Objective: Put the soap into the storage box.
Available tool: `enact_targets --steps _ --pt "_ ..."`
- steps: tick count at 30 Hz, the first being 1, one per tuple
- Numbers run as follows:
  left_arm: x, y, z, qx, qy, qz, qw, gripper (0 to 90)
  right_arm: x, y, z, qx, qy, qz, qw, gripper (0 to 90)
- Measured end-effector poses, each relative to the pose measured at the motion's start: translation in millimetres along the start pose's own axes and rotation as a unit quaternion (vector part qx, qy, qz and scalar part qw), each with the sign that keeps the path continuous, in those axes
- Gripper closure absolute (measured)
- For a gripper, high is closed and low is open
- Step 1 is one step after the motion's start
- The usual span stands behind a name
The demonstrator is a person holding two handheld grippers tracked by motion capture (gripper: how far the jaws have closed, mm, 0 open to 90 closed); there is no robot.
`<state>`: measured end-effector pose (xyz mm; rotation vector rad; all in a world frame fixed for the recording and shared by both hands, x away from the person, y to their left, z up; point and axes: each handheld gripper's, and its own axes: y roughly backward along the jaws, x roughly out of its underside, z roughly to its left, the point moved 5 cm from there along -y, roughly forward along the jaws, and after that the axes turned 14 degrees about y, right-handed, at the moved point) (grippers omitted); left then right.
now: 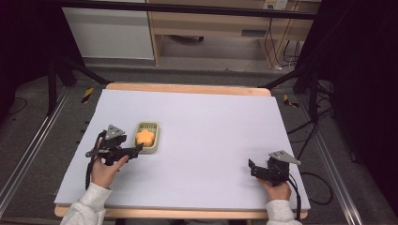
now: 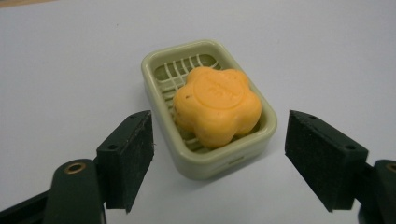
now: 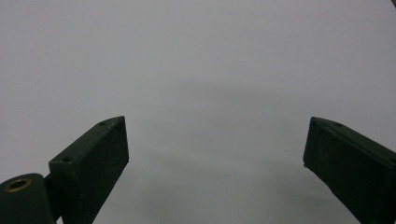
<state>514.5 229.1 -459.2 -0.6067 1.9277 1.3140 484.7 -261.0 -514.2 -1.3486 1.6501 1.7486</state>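
Left claw (image 2: 219, 161), released, frames the soap dish (image 2: 205, 161): center it, then clench on the rim (not the soap (image 2: 217, 105)).

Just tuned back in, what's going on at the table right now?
A person holds a gripper in each hand over a table covered in pale sheet. The left gripper is lined up on a pale green soap dish that holds an orange flower-shaped soap. Its jaws stand apart on either side of the dish's near end without touching it, so nothing is gripped yet. The right gripper rests low at the table's right side, jaws open over bare surface, holding nothing.
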Motion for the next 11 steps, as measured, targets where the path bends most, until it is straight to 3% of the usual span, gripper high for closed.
enact_targets --steps 11 --pt "32.6 7.9 26.7 -0.028 0.000 0.021 0.9994 22.6 0.0 0.6 0.0 -0.001 0.001 -0.003 1.0000 7.1"
